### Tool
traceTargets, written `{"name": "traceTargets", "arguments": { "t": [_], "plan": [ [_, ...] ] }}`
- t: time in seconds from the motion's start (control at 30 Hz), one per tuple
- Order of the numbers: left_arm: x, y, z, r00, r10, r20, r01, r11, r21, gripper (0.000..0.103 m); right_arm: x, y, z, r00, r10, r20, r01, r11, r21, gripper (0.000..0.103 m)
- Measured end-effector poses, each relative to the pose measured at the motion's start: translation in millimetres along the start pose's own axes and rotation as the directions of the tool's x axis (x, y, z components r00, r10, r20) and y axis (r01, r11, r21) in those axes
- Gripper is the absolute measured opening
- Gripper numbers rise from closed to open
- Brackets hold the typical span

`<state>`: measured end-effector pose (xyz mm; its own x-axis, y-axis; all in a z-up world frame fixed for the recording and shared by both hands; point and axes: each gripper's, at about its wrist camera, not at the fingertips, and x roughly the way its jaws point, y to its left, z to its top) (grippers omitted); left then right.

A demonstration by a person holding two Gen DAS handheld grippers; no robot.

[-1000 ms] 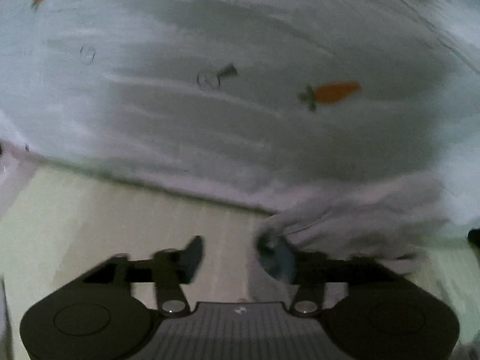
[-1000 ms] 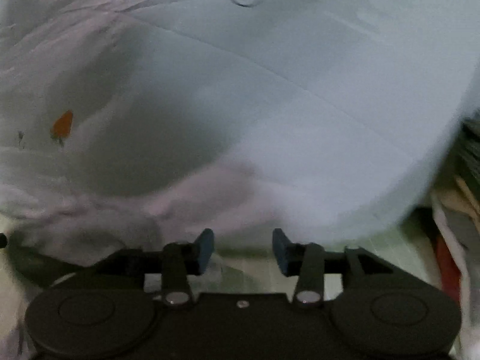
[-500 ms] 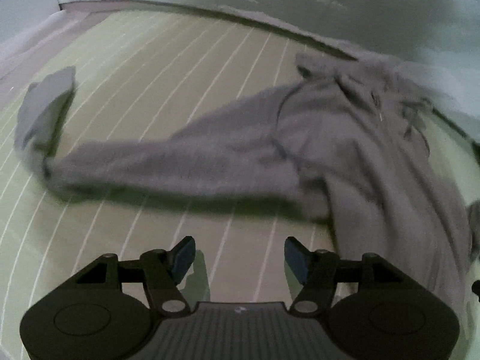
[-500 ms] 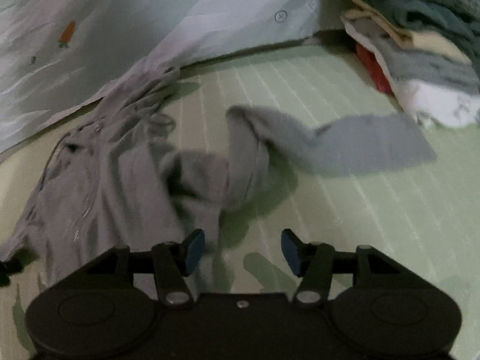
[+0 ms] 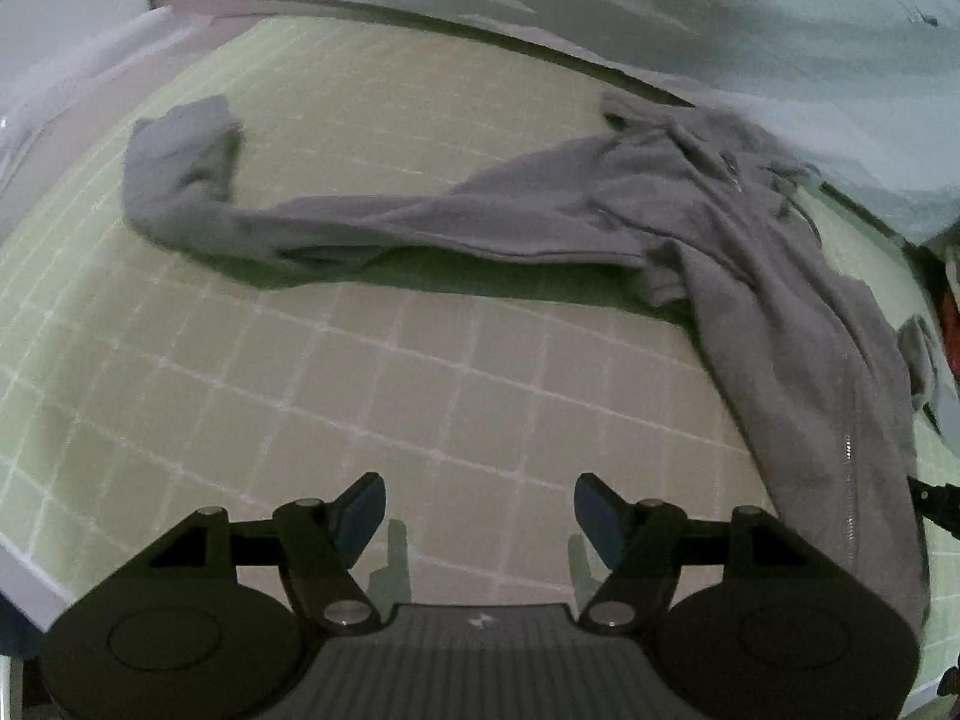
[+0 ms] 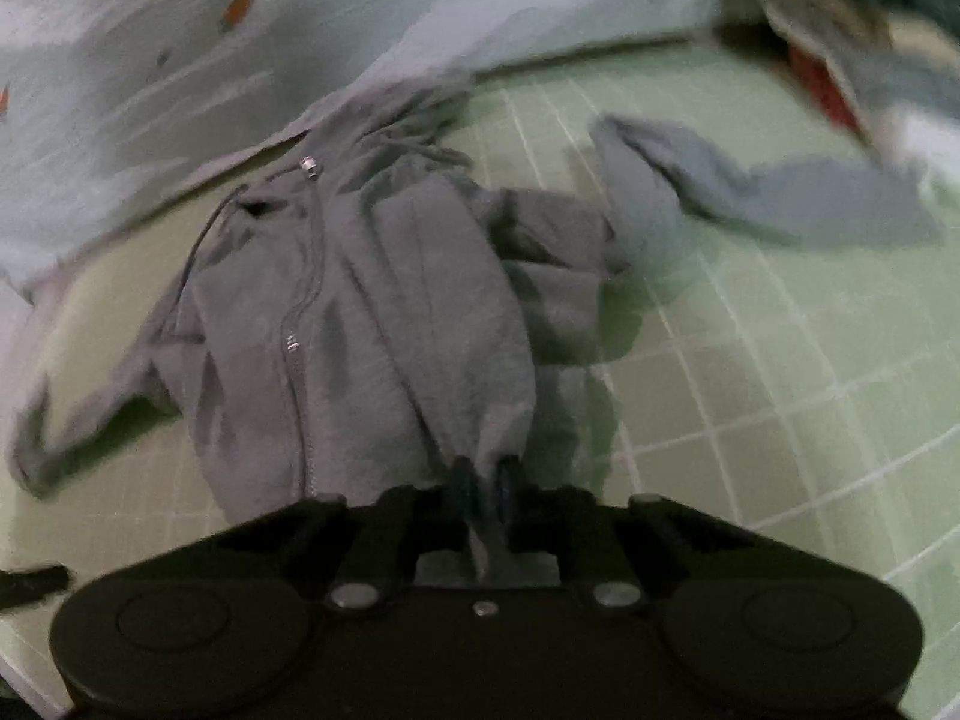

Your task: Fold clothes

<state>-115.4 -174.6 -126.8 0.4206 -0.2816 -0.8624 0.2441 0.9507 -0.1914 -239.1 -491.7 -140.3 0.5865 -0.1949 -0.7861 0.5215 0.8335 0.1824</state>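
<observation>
A grey zip hoodie (image 5: 750, 252) lies spread on a green checked sheet (image 5: 420, 372), one sleeve (image 5: 360, 222) stretched to the left. My left gripper (image 5: 474, 510) is open and empty over bare sheet, near the hoodie's hem. In the right wrist view the hoodie (image 6: 372, 312) lies front up with its zip (image 6: 300, 330) showing. My right gripper (image 6: 486, 474) is shut on the hoodie's bottom hem. Its other sleeve (image 6: 750, 186) trails to the right.
A pale quilt with carrot prints (image 5: 720, 30) lies along the far side; it also shows in the right wrist view (image 6: 180, 60). A pile of clothes (image 6: 852, 72) sits at the far right. The sheet's near left edge (image 5: 24, 564) is close.
Both grippers pulled back from the quilt. The right gripper moved left onto the hoodie's hem and shut on it. The left gripper stayed open, drawing back a little.
</observation>
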Motion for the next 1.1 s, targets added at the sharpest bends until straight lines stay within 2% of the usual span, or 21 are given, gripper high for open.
{"name": "traceTargets", "arguments": {
  "t": [0.2,0.27,0.33,0.4,0.5,0.57,0.6,0.67,0.7,0.73,0.77,0.8,0.83,0.9,0.97,1.1],
  "plan": [
    [-12,42,11,1.000,-0.017,0.004,0.017,0.999,-0.048,0.071,-36,80,4,0.991,0.123,0.059,-0.117,0.989,-0.091,0.007],
    [-13,46,14,1.000,-0.026,0.010,0.026,0.998,-0.052,0.071,-49,96,16,0.980,0.172,0.103,-0.165,0.983,-0.078,0.006],
    [-13,46,18,0.999,-0.032,0.020,0.033,0.998,-0.048,0.071,-68,94,33,0.965,0.203,0.167,-0.202,0.979,-0.028,0.006],
    [-13,39,23,0.999,-0.037,0.032,0.038,0.998,-0.049,0.071,-89,72,53,0.946,0.208,0.250,-0.226,0.973,0.045,0.005],
    [-17,19,29,0.996,-0.046,0.074,0.049,0.998,-0.045,0.071,-117,12,81,0.913,0.156,0.378,-0.236,0.956,0.176,0.005],
    [-17,2,28,0.994,-0.046,0.101,0.051,0.998,-0.045,0.071,-125,-41,95,0.896,0.069,0.440,-0.200,0.945,0.258,0.005],
    [-15,-9,27,0.993,-0.043,0.112,0.049,0.997,-0.051,0.071,-124,-64,100,0.891,0.010,0.453,-0.156,0.945,0.287,0.005],
    [-8,-32,22,0.992,-0.032,0.118,0.041,0.996,-0.075,0.072,-108,-103,105,0.893,-0.144,0.425,0.004,0.950,0.312,0.005],
    [-5,-46,18,0.993,-0.030,0.117,0.039,0.996,-0.081,0.072,-93,-124,106,0.901,-0.218,0.374,0.098,0.944,0.315,0.005],
    [-1,-59,13,0.993,-0.029,0.115,0.038,0.996,-0.085,0.072,-79,-143,105,0.910,-0.265,0.319,0.165,0.937,0.307,0.007],
    [3,-74,9,0.993,-0.032,0.113,0.041,0.996,-0.077,0.072,-66,-158,103,0.929,-0.264,0.260,0.186,0.939,0.289,0.008],
    [7,-91,2,0.993,-0.037,0.111,0.044,0.997,-0.062,0.072,-55,-172,99,0.943,-0.255,0.215,0.194,0.944,0.269,0.012],
    [12,-106,-4,0.994,-0.044,0.100,0.049,0.998,-0.046,0.073,-50,-182,92,0.952,-0.232,0.198,0.180,0.952,0.246,0.027],
    [24,-135,-17,0.996,-0.065,0.066,0.066,0.998,-0.017,0.073,-44,-197,75,0.966,-0.196,0.169,0.162,0.968,0.193,0.048],
    [35,-162,-27,0.994,-0.103,0.021,0.102,0.995,0.014,0.073,-38,-209,60,0.974,-0.187,0.129,0.167,0.974,0.153,0.047],
    [54,-210,-41,0.981,-0.186,-0.055,0.190,0.979,0.076,0.074,-24,-229,42,0.986,-0.161,0.049,0.155,0.981,0.113,0.061]
  ]
}}
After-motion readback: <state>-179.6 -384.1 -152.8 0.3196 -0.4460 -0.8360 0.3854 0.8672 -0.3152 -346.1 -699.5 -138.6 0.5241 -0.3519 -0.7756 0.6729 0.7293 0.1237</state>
